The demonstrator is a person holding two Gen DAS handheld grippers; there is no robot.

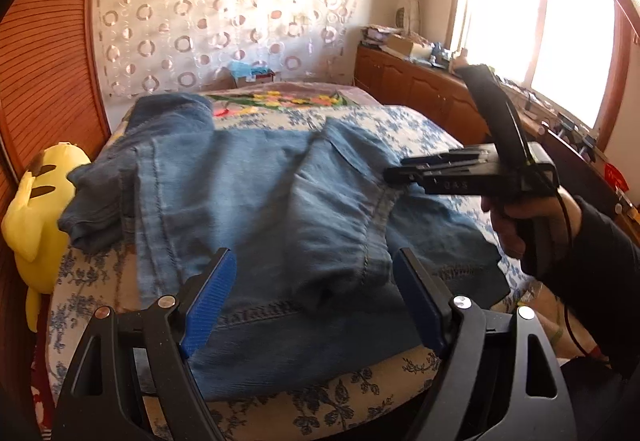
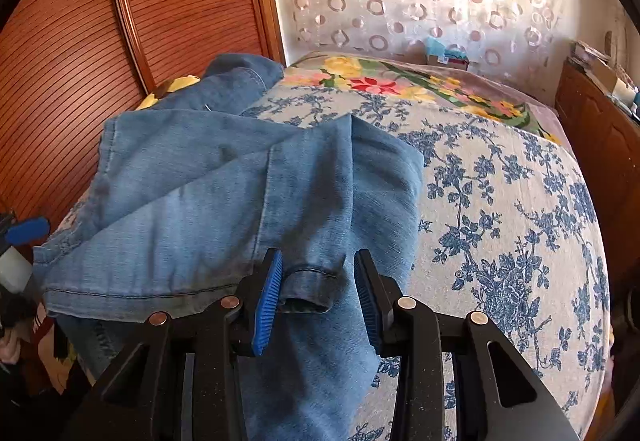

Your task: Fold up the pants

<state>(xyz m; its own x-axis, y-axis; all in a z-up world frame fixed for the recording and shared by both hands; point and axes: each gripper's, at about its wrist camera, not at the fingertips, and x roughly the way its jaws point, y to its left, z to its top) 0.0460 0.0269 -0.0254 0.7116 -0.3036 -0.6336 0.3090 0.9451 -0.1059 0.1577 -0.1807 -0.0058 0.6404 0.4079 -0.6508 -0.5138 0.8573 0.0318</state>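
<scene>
Hand-held gripper parted, blue jeans rumpled — half-folded

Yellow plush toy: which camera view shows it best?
The left wrist view: the yellow plush toy stands in full beside the bed's left edge. The right wrist view shows only yellow slivers behind the blue denim pants.

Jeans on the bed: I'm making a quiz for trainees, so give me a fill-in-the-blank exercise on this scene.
1. The jeans lie on a bedspread printed with ____ flowers.
2. The plush toy beside the bed is ____.
3. The pads of the right gripper are ____ in colour.
4. The left gripper has its jaws ____.

Missing words: blue; yellow; blue; open
</scene>
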